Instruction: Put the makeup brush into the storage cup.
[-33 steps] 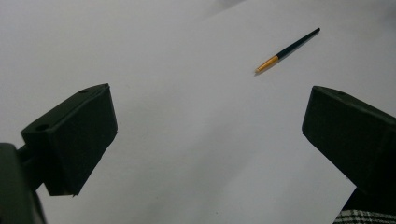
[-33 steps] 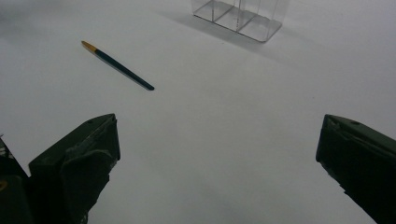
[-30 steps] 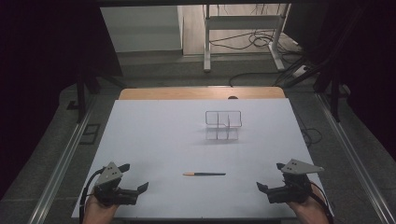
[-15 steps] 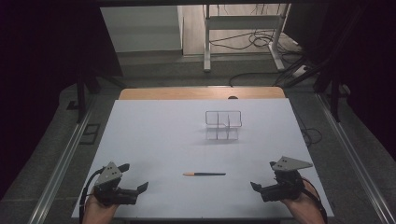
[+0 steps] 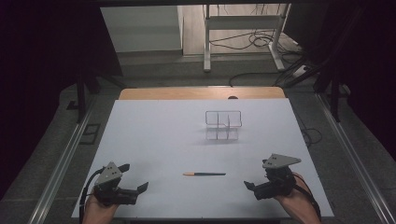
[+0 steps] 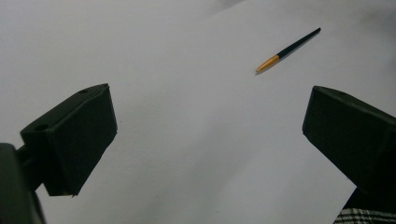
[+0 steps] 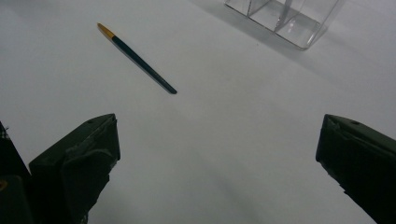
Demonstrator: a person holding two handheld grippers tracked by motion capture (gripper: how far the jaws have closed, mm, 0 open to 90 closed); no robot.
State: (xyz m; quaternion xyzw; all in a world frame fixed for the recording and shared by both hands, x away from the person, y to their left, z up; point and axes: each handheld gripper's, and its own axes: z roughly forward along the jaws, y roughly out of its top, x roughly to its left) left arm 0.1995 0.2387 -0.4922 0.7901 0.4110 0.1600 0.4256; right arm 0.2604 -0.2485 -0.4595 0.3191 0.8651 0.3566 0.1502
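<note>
White table (image 5: 154, 140), clear organizer (image 5: 223, 125) faint.

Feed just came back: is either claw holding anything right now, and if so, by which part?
Nothing is held. The left claw and right claw are both open, and the pen lies flat on the table between them, untouched.

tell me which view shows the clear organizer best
The high view: the whole clear organizer stands upright with its dividers visible. The right gripper view catches just one corner at the top edge.
</note>
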